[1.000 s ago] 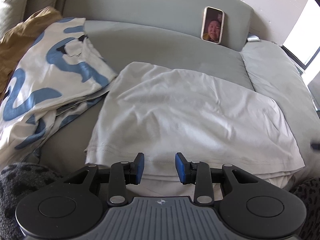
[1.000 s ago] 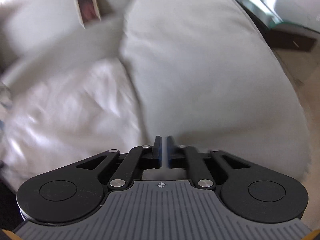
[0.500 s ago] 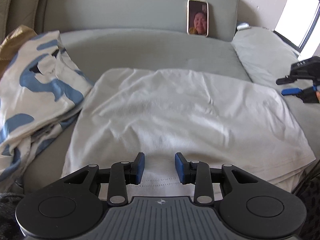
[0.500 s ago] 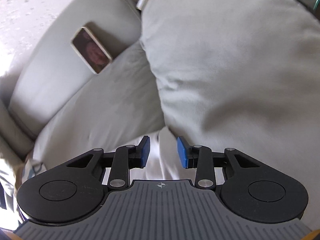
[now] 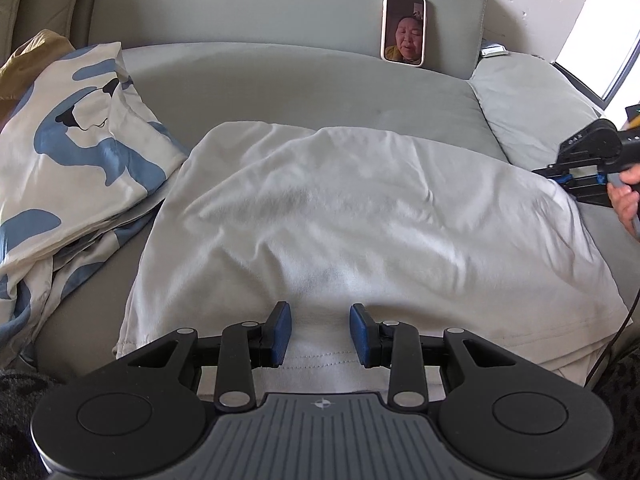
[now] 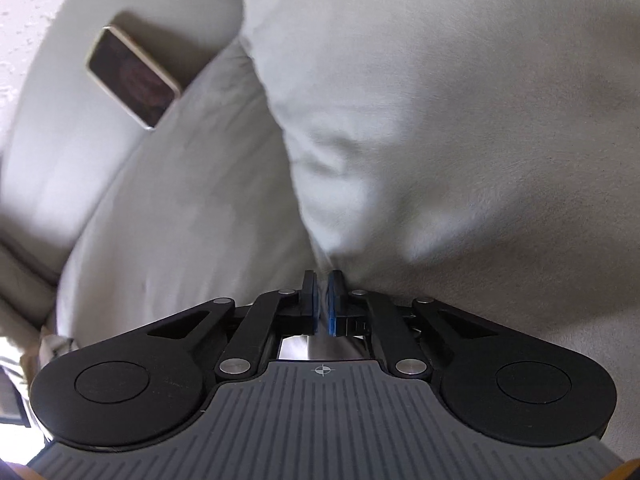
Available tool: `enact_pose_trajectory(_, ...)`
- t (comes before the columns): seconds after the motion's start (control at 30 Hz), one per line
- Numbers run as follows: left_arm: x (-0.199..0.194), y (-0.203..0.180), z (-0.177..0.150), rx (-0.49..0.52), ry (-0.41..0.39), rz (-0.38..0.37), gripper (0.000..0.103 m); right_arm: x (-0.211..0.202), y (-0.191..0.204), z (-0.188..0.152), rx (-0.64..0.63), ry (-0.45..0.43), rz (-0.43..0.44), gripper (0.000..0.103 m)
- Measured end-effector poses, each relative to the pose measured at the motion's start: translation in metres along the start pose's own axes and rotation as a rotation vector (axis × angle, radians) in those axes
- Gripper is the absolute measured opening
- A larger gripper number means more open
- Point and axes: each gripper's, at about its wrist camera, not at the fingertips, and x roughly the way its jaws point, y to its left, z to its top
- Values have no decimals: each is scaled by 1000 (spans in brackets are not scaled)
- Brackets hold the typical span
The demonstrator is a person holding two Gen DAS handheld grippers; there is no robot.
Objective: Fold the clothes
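A white garment (image 5: pixel 360 220) lies folded and rumpled on the grey sofa seat (image 5: pixel 300 88). My left gripper (image 5: pixel 321 333) hovers over its near hem. The jaws stand apart and the blue pads (image 5: pixel 280 332) press on nothing. At the right edge of the left wrist view, a hand (image 5: pixel 626 200) holds my right gripper (image 5: pixel 558 178) at the garment's far right corner. In the right wrist view the right gripper (image 6: pixel 322 300) has its jaws closing to a thin slit, and a thin edge of pale cloth is pinched between them.
A cream garment with blue shapes (image 5: pixel 80 152) is heaped at the left, with a mustard cloth (image 5: pixel 36 46) behind it. A phone (image 5: pixel 403 28) (image 6: pixel 132 80) leans on the sofa back. A plump grey cushion (image 5: pixel 528 108) (image 6: pixel 440 100) lies to the right.
The right gripper swung down to the garment's far right corner, opened, then closed there. It came into the left wrist view at the right. The left gripper barely moved.
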Motion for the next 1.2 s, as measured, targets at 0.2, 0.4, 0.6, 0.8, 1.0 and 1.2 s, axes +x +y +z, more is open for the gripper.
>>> enact_pose_trajectory(0.2,1,2,0,-8,2,-1,32,-31,-4,-7,-44,-201,-106,1)
enact_pose_trajectory(0.4,2,4,1,-16,6,-2,32,-41,-12,-6,31,-244,-105,1)
enact_pose_trajectory(0.6,2,3,-1,-12,-1,4,32,-63,-16,-17,-29,-263,-61,16)
enact_pose_trajectory(0.8,2,3,-1,-8,-5,8,33,-38,-9,-43,-76,-36,185,21)
enact_pose_trajectory(1.0,-1,2,-3,7,-8,21,33,-49,-57,-54,50,-17,-10,0)
enact_pose_trajectory(1.2,-28,-17,-11,91,-82,77,29,-106,-54,-86,-55,-100,-106,19)
